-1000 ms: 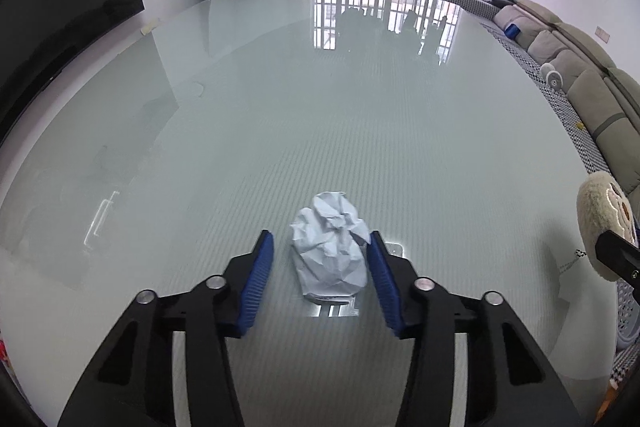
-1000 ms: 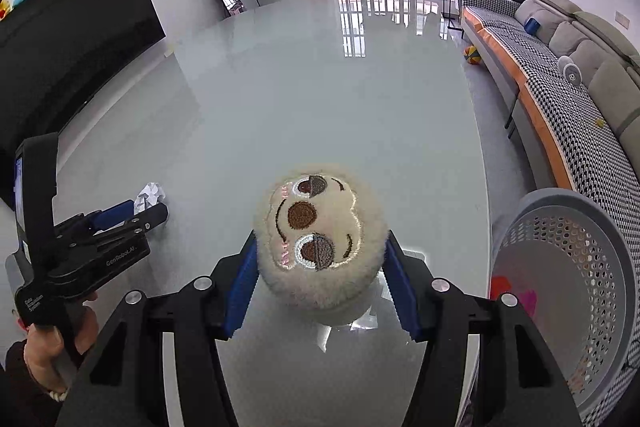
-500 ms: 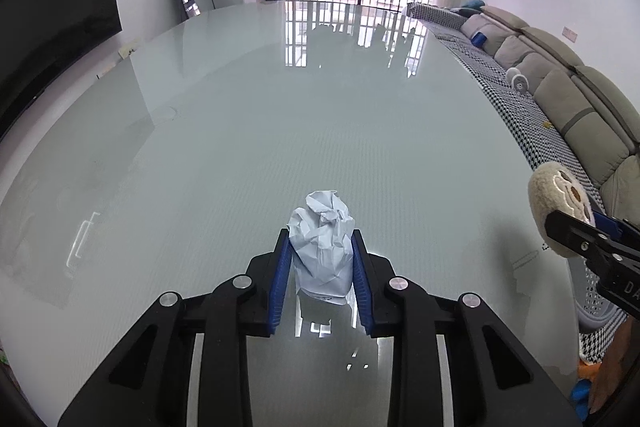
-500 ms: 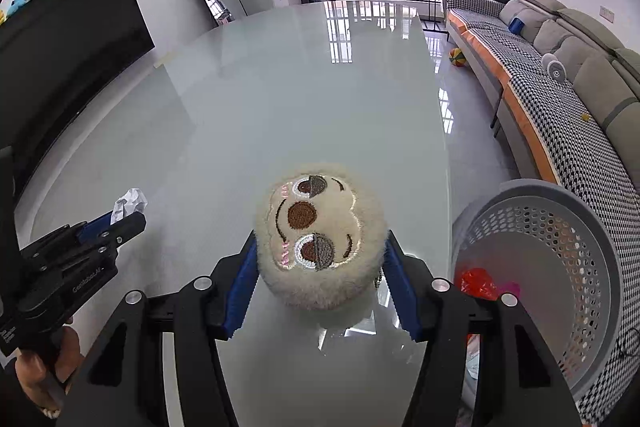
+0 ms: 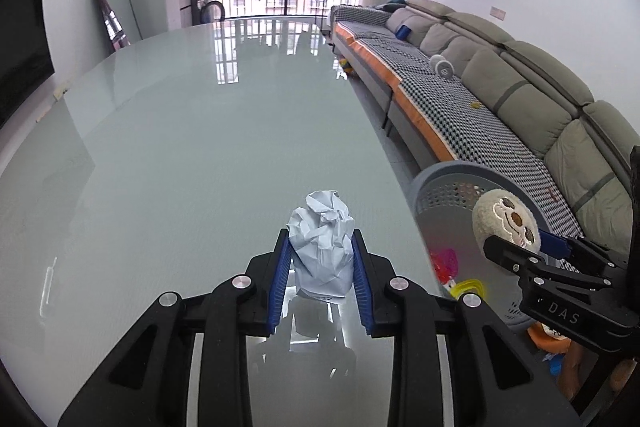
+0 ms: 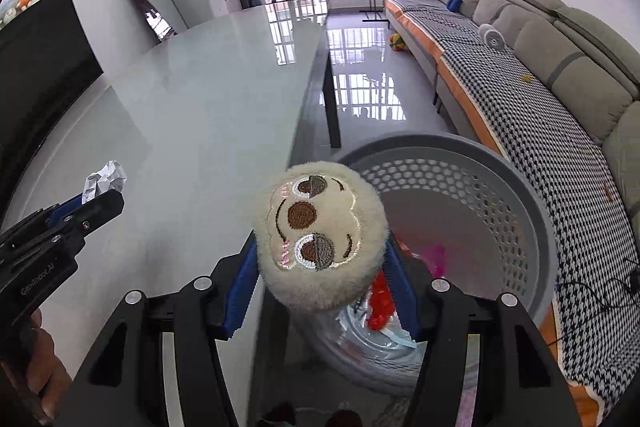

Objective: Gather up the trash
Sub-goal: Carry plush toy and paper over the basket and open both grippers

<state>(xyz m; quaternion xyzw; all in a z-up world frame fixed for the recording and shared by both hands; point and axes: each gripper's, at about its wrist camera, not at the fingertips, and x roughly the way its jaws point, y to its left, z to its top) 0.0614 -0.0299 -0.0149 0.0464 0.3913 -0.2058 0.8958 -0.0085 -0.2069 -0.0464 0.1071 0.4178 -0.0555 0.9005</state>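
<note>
Right gripper clamps plush toy above basket.

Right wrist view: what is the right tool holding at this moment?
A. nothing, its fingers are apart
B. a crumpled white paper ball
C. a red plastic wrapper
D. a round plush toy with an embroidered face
D: the right tool is shut on the plush toy, while the paper ball sits in the left tool.

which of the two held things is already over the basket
The plush sloth head in the right gripper: it hangs over the grey basket. The crumpled paper in the left gripper is above the glass table.
</note>
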